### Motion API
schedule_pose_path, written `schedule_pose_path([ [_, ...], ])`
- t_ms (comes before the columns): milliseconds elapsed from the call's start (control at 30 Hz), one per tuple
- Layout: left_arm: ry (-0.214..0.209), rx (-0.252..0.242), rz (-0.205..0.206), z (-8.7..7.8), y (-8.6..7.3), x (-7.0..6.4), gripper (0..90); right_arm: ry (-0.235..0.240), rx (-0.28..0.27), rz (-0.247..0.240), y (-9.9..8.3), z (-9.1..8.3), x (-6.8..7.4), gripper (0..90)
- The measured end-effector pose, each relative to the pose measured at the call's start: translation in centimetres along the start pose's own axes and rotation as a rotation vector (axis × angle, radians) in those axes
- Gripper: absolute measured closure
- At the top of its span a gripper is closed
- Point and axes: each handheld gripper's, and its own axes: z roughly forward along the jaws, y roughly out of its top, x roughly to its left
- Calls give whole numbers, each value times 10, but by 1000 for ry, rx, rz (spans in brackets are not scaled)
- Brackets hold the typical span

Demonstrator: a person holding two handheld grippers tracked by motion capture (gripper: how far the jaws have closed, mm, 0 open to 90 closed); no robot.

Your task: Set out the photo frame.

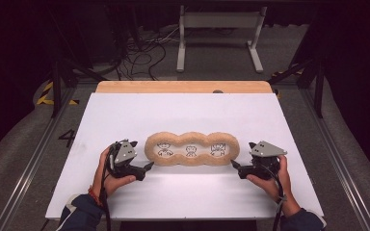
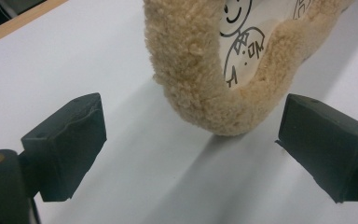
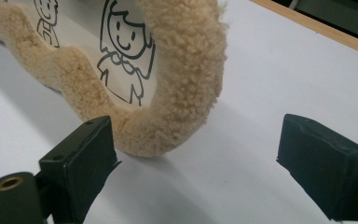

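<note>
The person's left hand (image 1: 107,172) is gripping the left gripper (image 1: 149,165) low over the table, with the forearm in a dark sleeve coming in from the bottom edge and the gripper's tips pointing toward the right. The right hand (image 1: 270,179) is holding the right gripper (image 1: 233,163) in a mirrored pose, its tips pointing toward the left, so the two grippers are facing each other well apart. In each gripper view the two black jaws are standing wide apart and clamping nothing between them.
</note>
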Motion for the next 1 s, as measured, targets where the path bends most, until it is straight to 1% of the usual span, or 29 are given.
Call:
schedule_pose_path([
  [167, -6, -11, 5, -6, -3, -1, 81, 0, -3, 3, -2, -4, 0, 108],
  [233, -4, -10, 11, -8, -5, -1, 82, 0, 0, 3, -2, -4, 0, 109],
  [400, -7, -10, 11, -12, -10, -2, 83, -2, 5, 6, -6, -7, -2, 108],
  [500, 0, -2, 22, -15, -12, -2, 84, -9, 7, 15, -10, -9, -5, 108],
  [600, 6, 1, 18, -18, -15, -1, 84, -19, 10, 22, -14, -11, -8, 108],
  [733, 6, 2, 9, -22, -20, 0, 85, -20, 11, 36, -18, -15, -10, 109],
  [900, 11, 12, 13, -25, -25, 1, 85, -26, 10, 37, -22, -18, -11, 108],
  [1000, 12, 13, 7, -28, -28, 1, 85, -27, 14, 35, -25, -20, -11, 108],
])
